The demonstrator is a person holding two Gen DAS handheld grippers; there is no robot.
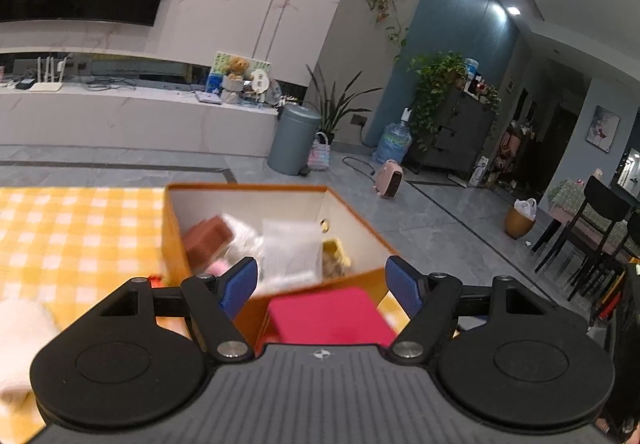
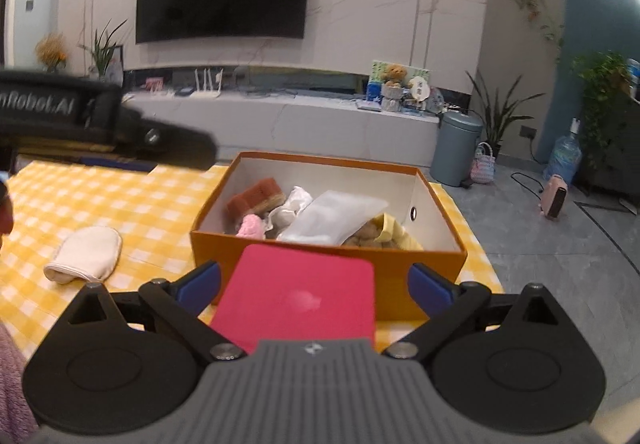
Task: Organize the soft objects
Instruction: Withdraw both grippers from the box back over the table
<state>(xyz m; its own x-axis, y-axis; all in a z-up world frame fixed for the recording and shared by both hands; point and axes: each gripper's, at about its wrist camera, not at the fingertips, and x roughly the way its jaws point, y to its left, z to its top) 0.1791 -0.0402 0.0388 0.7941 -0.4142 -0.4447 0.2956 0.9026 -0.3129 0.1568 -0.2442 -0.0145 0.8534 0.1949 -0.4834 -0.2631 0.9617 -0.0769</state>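
The box is the landmark: an orange cardboard carton, white inside, open at the top, standing on a yellow-and-white checked cloth. Its high stiff walls suit it to collecting limp things, and several already lie in it. At the back left of the box leans a sponge, a reddish-brown block with a tan layer, porous-looking. In front of the sponge sits a small pink fuzzy piece. Beside these, toward the middle of the box, is a crumpled white cloth, and a frosted plastic pouch lies slantwise over the heap, smooth and slightly shiny. At the right of the box a brown plush toy with a pale yellow garment peeps out from under the pouch.

Outside the box, just against its near wall, lies a red pad, flat, with rounded corners and a matte face; whether it is soft I cannot tell. Left of the box, well apart from it, a cream mitt lies flat on the cloth, terry-like, with a stitched hem. By my judgement the mitt and perhaps the pad remain to be boxed.

The right gripper stands wide open before the box, its blue ribbed pads on either side of the pad but not pressing it. The left gripper is likewise spread wide and empty, facing the box's near corner, with the box contents blurred in its view.
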